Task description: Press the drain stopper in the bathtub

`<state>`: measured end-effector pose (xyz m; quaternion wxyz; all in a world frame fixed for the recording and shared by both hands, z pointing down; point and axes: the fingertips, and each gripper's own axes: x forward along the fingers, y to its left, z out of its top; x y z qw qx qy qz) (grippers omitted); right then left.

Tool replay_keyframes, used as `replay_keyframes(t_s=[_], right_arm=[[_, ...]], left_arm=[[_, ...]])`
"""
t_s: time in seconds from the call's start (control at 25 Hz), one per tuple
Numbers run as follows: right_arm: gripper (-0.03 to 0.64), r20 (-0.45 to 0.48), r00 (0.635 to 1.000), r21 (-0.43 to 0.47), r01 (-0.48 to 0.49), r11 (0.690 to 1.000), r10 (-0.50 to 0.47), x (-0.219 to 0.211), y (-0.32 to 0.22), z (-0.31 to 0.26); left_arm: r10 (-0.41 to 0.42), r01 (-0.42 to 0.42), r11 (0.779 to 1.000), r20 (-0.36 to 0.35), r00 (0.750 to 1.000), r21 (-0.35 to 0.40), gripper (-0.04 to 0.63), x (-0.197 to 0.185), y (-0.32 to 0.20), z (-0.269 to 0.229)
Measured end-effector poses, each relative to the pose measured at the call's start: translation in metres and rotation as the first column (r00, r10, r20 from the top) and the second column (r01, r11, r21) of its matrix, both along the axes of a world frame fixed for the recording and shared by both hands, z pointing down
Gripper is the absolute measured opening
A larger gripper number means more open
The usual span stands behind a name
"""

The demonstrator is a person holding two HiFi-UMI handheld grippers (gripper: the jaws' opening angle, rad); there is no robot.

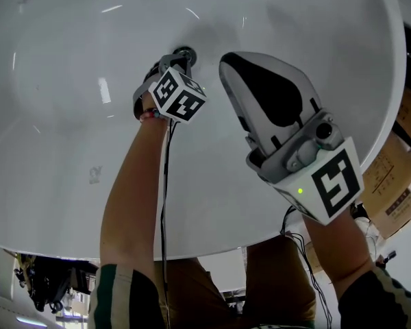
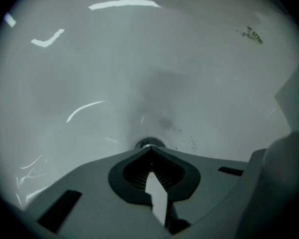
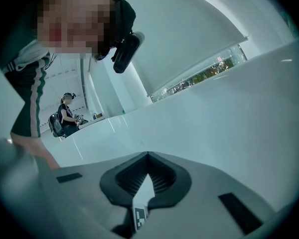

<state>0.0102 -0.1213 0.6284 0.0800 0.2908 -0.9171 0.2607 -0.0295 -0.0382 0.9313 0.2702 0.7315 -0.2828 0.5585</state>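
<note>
The white bathtub (image 1: 68,149) fills the head view. Its round metal drain stopper (image 1: 185,50) sits at the bottom of the basin. My left gripper (image 1: 181,58) is shut, with its tips right at the stopper; whether they touch it I cannot tell. In the left gripper view the stopper (image 2: 149,144) peeks out just beyond the closed tips of the left gripper (image 2: 150,151). My right gripper (image 1: 225,60) hovers to the right of the drain, shut with nothing in it. In its own view the right gripper (image 3: 148,155) points at the tub wall (image 3: 229,108).
The tub's rim (image 1: 395,81) curves along the right side, with cardboard boxes (image 1: 392,184) on the floor beyond it. A black cable (image 1: 165,190) hangs from the left gripper. Another person (image 3: 66,114) sits far off past the tub's edge.
</note>
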Motion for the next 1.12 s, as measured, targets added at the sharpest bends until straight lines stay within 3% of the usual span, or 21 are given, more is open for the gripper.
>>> replay_keyframes(t_s=[0.72,0.92,1.12], right_arm=[[0.014,0.031,0.999,-0.056,-0.006,0.998,0.008,-0.004,-0.001,0.008],[0.014,0.037,0.999,-0.055,-0.019,0.998,0.021,-0.002,-0.003,0.007],[0.014,0.044,0.999,-0.060,-0.016,0.998,0.019,-0.002,-0.002,0.008]], left_arm=[[0.025,-0.023,0.999,0.074,0.997,-0.033,0.009,-0.009,0.010,0.038],[-0.008,0.011,0.998,0.043,0.999,-0.067,0.009,-0.008,0.013,0.042],[0.001,0.007,0.996,0.088,0.996,-0.088,0.009,-0.005,0.011,0.040]])
